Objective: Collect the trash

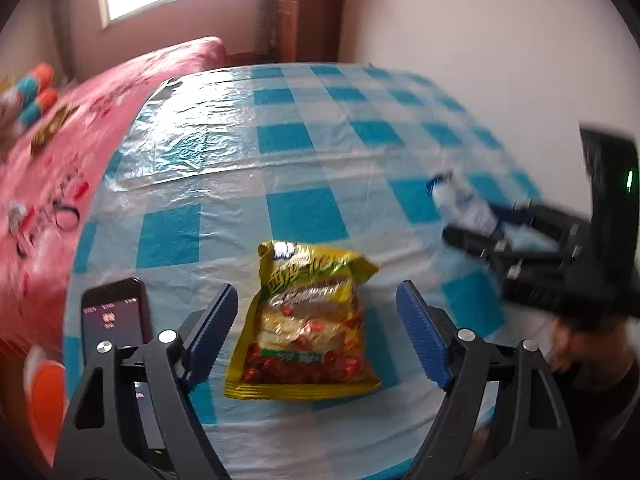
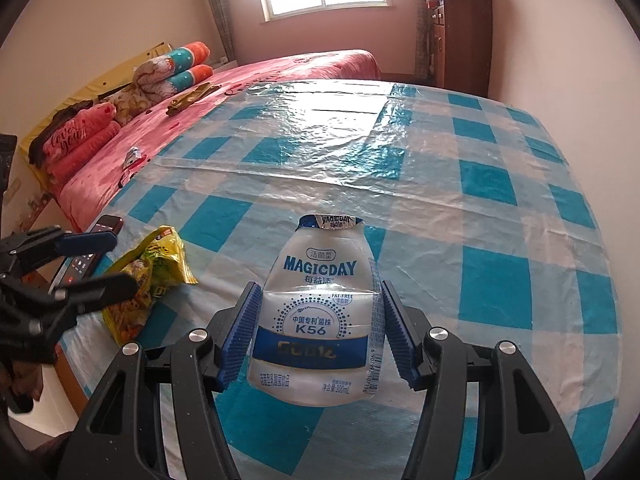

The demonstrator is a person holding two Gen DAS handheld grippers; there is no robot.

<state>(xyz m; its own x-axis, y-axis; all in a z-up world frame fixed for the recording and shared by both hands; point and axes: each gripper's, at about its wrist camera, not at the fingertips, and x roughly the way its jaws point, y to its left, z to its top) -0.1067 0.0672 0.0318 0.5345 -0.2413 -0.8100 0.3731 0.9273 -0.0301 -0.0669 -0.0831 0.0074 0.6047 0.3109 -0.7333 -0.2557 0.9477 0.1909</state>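
Item: left gripper (image 1: 316, 336). Jaws wide apart, nothing clamped; snack bag (image 1: 304, 320) lies between them on the table (image 1: 304, 152), pads clear of it on both sides.

Item: snack bag. Yellow, crumpled, flat on the checked plastic cover near the table's near edge, toward its left corner. Seems opened and empty; contents cannot be told.

Item: phone (image 1: 114, 312). Screen lit, just left of the bag at the left edge. Not trash by the look of it.

Item: right gripper (image 2: 318, 332). Jaws clamped on the bottle (image 2: 318, 312), pads pressing its two sides, which look squeezed in.

Item: bottle. Small white drink bottle, foil lid peeled, held above the near part of the table, to the right of the bag. Looks empty.

Item: table, far half. Bare cover only.

Item: bed (image 2: 248, 92). Beyond the left edge; pink spread, rolled quilts.

Containers: no bin or trash sack in either view.

Progress, judged: early. Bottle in hand, bag not yet gripped, nothing deposited.
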